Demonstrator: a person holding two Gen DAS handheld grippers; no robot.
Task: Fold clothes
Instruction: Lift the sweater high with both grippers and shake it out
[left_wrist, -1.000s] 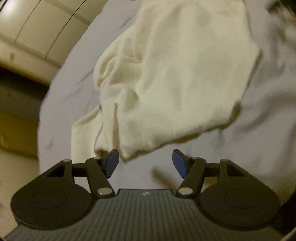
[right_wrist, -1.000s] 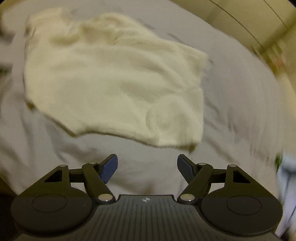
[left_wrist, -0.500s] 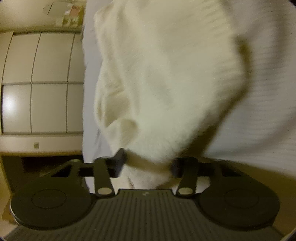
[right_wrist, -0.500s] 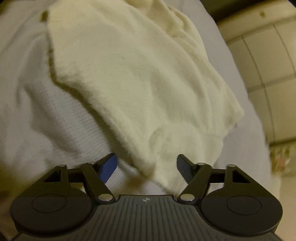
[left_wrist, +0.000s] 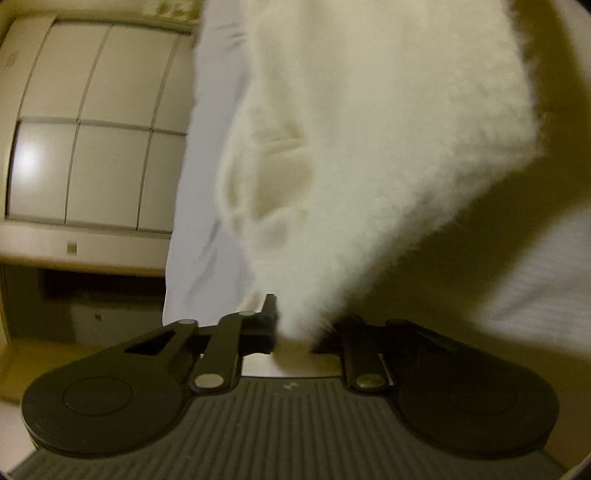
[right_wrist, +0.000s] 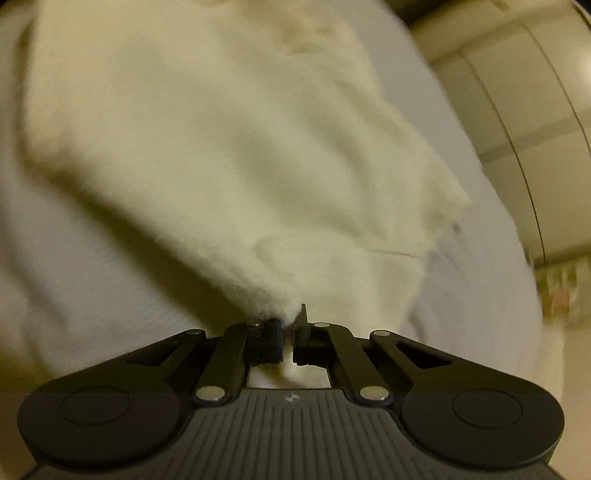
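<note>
A cream fuzzy garment (left_wrist: 369, 129) lies on a pale grey sheet (left_wrist: 207, 184); it also fills the right wrist view (right_wrist: 221, 147). My left gripper (left_wrist: 293, 332) has its jaws nearly closed on a lifted corner of the garment, which runs between the fingers. My right gripper (right_wrist: 288, 336) is shut on another corner of the same garment, with a thin gap between the pads and the fabric pinched in it. Both corners cast shadows on the sheet below.
The sheet-covered surface (right_wrist: 92, 277) ends at the left in the left wrist view, beside a beige panelled cabinet (left_wrist: 85, 147) with a dark recess below. The same panelling (right_wrist: 535, 129) stands at the right in the right wrist view.
Both grippers moved in onto the garment's near corners and closed from wide open to pinched on the fabric. The corners have risen off the sheet.
</note>
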